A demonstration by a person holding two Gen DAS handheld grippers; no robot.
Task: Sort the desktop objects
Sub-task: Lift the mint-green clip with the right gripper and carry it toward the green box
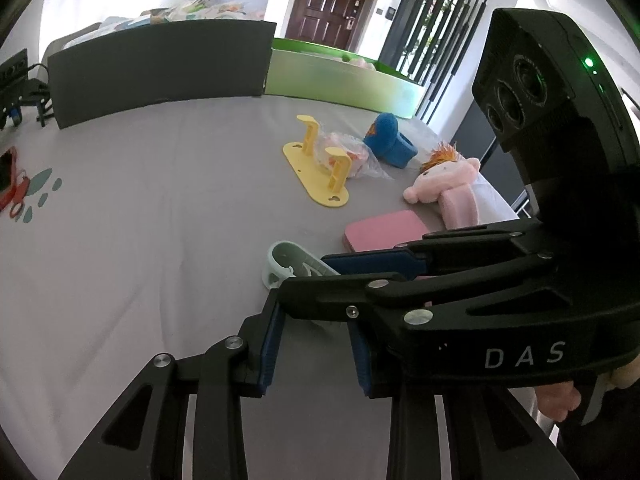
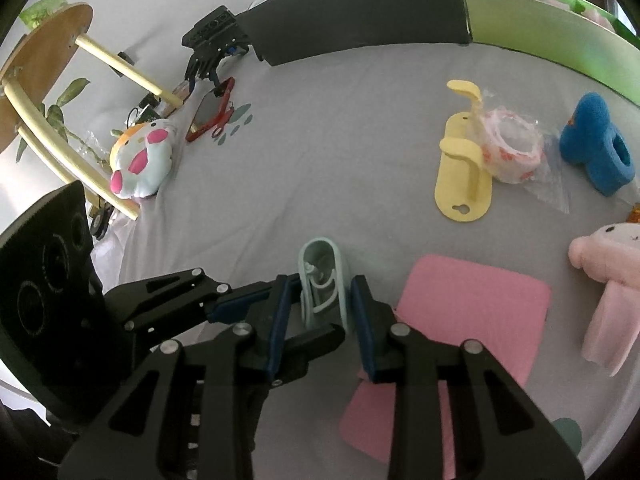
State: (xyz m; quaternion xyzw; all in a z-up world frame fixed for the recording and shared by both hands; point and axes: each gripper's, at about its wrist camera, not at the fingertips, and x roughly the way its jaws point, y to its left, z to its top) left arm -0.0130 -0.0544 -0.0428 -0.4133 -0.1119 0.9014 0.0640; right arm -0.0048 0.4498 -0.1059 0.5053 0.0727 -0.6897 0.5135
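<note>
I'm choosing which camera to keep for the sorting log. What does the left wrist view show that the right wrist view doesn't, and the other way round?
Only the left wrist view: the brown door, the railing and the doll's orange hair.
Only the right wrist view: the round cat plush and the wooden stool.
Both: the mint clip, the yellow holder, the tape roll, the blue plush, the pink pad and the pink doll.
</note>
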